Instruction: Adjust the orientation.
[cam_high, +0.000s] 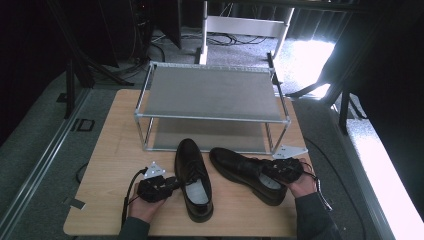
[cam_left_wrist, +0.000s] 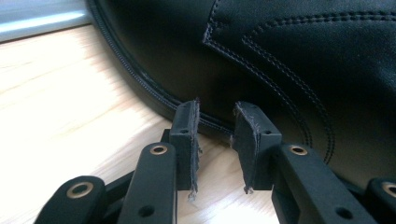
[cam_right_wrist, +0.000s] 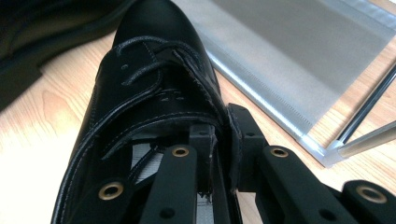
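Two black leather lace-up shoes lie on the wooden table (cam_high: 115, 160), toes toward the rack. Beside the left shoe (cam_high: 192, 170) my left gripper (cam_high: 174, 184) rests low on the table. In the left gripper view its jaws stand apart with nothing between them, and the left gripper (cam_left_wrist: 215, 135) has its tips close to the left shoe's (cam_left_wrist: 280, 56) sole edge. My right gripper (cam_high: 274, 169) is at the opening of the right shoe (cam_high: 240, 170). In the right gripper view the right gripper (cam_right_wrist: 224, 135) is shut on the side wall of this shoe (cam_right_wrist: 149, 70), one jaw inside and one outside.
A two-tier metal shoe rack (cam_high: 210, 92) with grey mesh shelves stands at the back of the table, its lower shelf (cam_right_wrist: 289, 46) just beyond the shoes' toes. The other shoe (cam_right_wrist: 46, 23) lies close on the left of the right gripper view. Floor and cables lie beyond.
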